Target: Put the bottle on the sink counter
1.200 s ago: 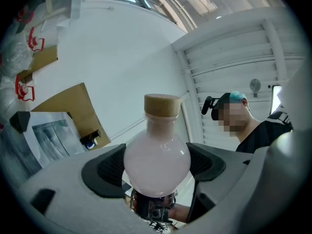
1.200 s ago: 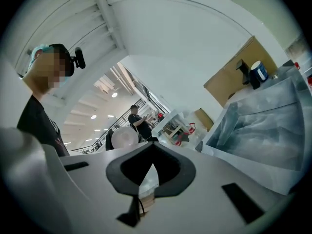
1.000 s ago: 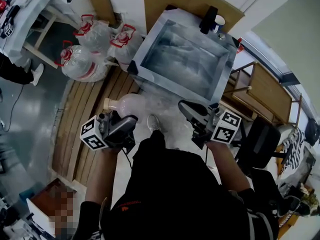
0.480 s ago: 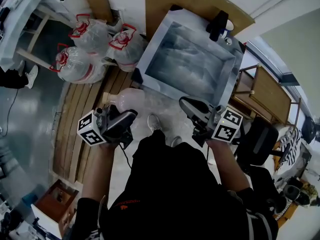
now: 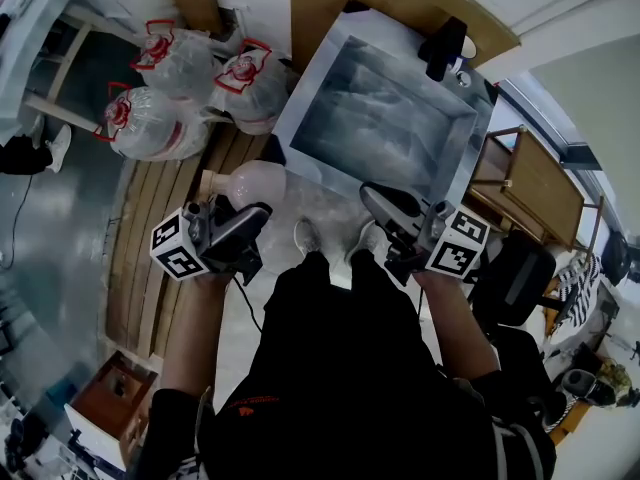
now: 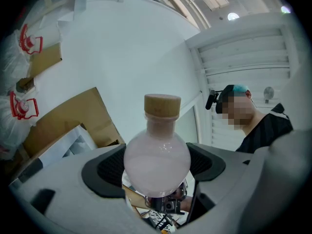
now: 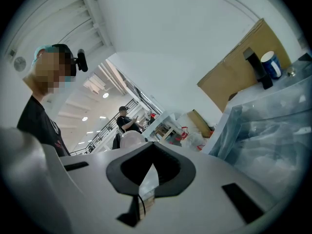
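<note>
**Round bottle in the left tool, short of the sink**

Three water jugs (image 5: 165,88) with red handles lie on the floor at the far left, well apart from the work.

Next comes the left tool (image 5: 245,223), clenched on the one bottle (image 6: 156,160). Its pads press the round belly from both sides, and the single cork (image 6: 162,105) stands clear above them. The bottle is in the air, near the front left corner of the sink (image 5: 310,83) and not yet over its desk.

The bottle looks like frosted glass, so I judge it stiff, smooth and breakable. A ball shape gives the pads little flat surface, and it could roll or squirt out if the squeeze shifts off the widest part. The present hold across the middle of the belly seems the soundest one. The neck is short, and the cork may only be pushed in, so neither is a good place to grip. It is probably light enough for one tool. It should go down gently on its base.

There is one sink, wrapped in clear film.

The right tool (image 7: 151,147) sits just before the sink's front edge, jaws closed together with nothing between them.

One cup (image 5: 468,46) and one black thing (image 5: 440,50) stand at the sink's back right corner.
</note>
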Demonstrator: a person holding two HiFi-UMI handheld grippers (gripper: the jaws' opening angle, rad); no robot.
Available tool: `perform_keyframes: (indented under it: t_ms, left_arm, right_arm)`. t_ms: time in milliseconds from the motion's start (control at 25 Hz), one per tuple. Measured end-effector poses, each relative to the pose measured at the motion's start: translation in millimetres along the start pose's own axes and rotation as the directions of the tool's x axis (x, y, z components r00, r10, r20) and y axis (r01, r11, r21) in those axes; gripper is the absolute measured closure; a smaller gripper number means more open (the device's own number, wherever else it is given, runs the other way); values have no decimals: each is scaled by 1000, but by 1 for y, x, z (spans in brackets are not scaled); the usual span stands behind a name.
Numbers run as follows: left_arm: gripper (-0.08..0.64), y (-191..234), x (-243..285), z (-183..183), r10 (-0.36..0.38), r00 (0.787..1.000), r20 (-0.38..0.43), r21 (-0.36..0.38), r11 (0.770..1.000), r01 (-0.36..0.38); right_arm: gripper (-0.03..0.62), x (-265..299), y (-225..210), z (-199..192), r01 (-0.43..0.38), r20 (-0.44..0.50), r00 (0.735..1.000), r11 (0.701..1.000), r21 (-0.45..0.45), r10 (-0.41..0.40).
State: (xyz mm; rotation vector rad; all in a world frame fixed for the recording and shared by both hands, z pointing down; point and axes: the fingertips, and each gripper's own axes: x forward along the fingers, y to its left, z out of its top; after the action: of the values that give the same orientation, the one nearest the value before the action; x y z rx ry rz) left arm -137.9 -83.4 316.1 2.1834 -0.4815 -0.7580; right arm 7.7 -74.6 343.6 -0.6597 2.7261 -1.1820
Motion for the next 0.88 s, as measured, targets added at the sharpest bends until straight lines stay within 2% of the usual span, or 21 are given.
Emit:
perform_keyframes:
  t_ms: [440,680,880]
  left_arm:
    - [161,61,10,-4,111,994,-2,38,993,-111]
    - [161,102,15,-2,194,981,-15,77,978,-192]
    - [161,137,17,-3,259,963,-68,123,960,-250]
  right_arm:
    - [588,4,-44,13,-42,-67,997,999,27,44]
    - [588,5,-71,20,-56,-115,992,997,47,61]
    - [588,8,-90,18,-50,-135,989,996,68,59]
